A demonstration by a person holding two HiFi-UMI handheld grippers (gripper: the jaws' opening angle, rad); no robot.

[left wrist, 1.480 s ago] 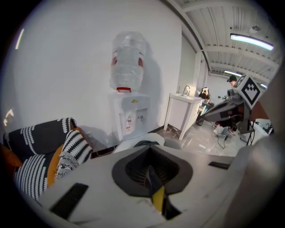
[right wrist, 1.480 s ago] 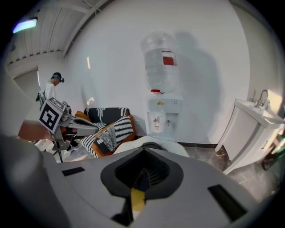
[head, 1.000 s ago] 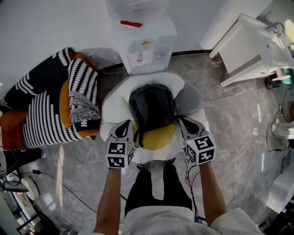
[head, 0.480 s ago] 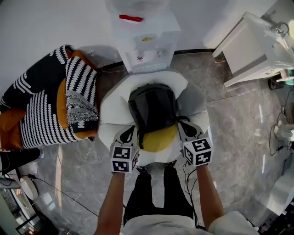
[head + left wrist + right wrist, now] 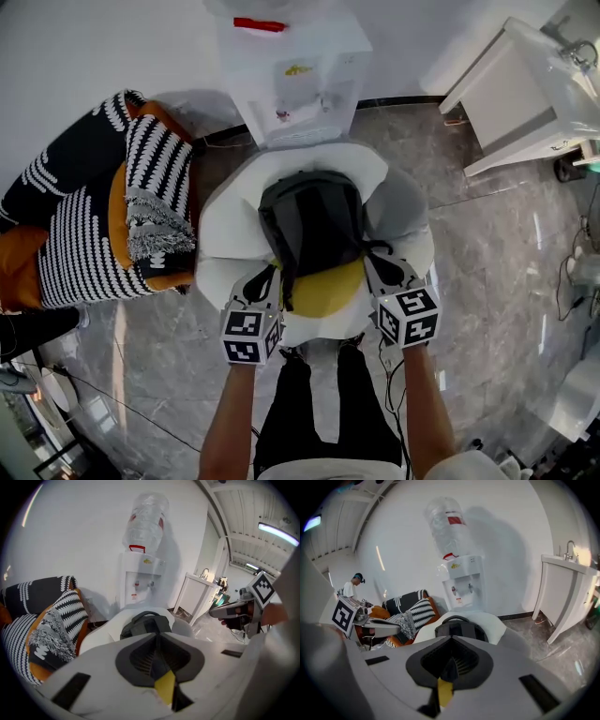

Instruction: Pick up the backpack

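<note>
A black backpack (image 5: 309,220) lies on a white petal-shaped chair (image 5: 220,225), over a yellow seat cushion (image 5: 323,286). My left gripper (image 5: 258,279) is low at the chair's front left, beside the backpack's black strap (image 5: 284,272). Its jaws are opening by a narrow slit, and only the yellow cushion and a dark strip show through it. My right gripper (image 5: 386,272) is at the front right by the other strap, shut and holding nothing that I can see. The backpack (image 5: 144,624) lies just beyond the left gripper (image 5: 158,641). It also lies ahead (image 5: 461,629) of the right gripper (image 5: 451,641).
A water dispenser (image 5: 295,84) stands against the wall behind the chair. An armchair with a black-and-white striped blanket (image 5: 94,234) is to the left. A white sink cabinet (image 5: 534,94) is at the back right. Cables lie on the marble floor (image 5: 487,281). A person (image 5: 351,588) stands far off.
Both grippers have sunk toward the chair's front edge, on either side of the backpack. The left jaws have begun to part. The backpack has not moved.
</note>
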